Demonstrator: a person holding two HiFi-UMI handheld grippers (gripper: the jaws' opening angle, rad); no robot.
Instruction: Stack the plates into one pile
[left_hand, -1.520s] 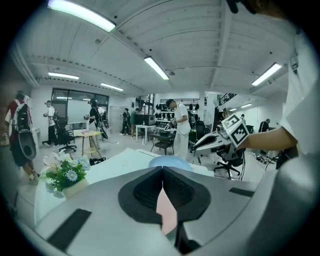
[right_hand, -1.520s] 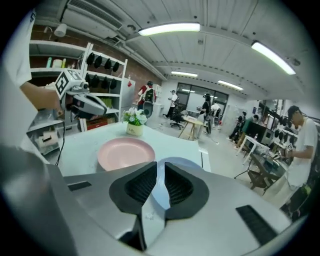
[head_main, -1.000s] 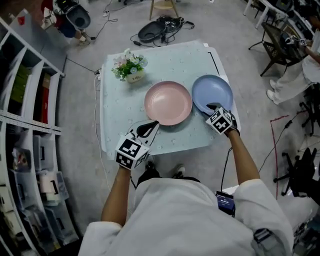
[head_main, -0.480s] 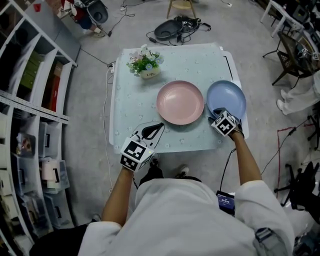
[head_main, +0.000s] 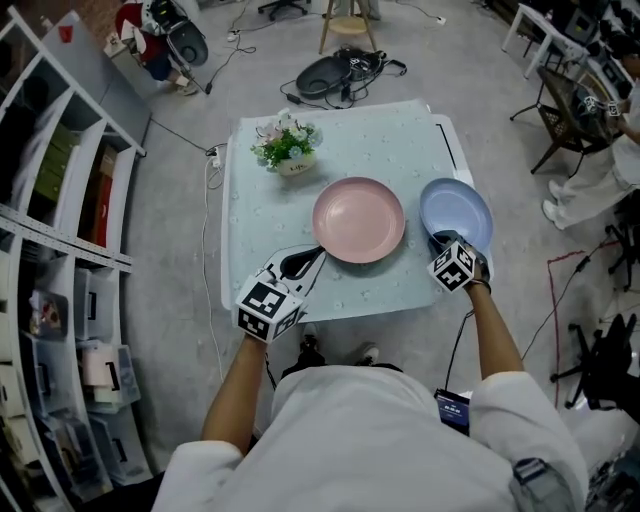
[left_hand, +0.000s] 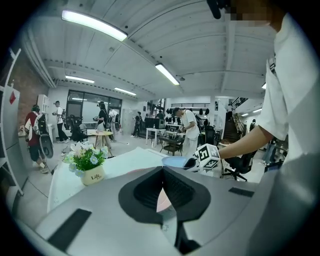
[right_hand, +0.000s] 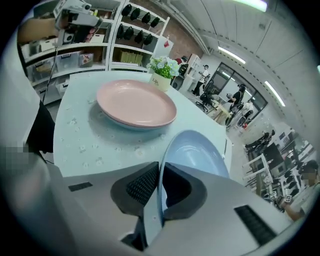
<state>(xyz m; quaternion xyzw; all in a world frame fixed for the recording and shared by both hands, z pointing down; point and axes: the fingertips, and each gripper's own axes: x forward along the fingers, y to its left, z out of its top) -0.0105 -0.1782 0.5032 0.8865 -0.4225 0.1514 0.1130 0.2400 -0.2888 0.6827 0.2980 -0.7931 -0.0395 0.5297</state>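
Observation:
A pink plate (head_main: 358, 220) (right_hand: 136, 104) lies flat in the middle of the pale blue table (head_main: 270, 200). To its right, by the table's right edge, is a blue plate (head_main: 457, 210) (right_hand: 192, 150). My right gripper (head_main: 443, 243) (right_hand: 160, 190) is at that plate's near rim; its jaws are closing, and the pads press on the rim, one on each side. The left gripper (head_main: 305, 262) (left_hand: 162, 192) hangs over the table's front left, jaws shut together with nothing in them, a little short of the pink plate.
A small pot of flowers (head_main: 287, 145) (left_hand: 90, 165) stands at the table's far left. Shelving (head_main: 60, 250) runs along the left of the room. Chairs, cables and a dark case (head_main: 330, 70) lie on the floor beyond the table.
My right gripper's jaws have come together on the blue plate's near rim. The left gripper has stayed about where it was.

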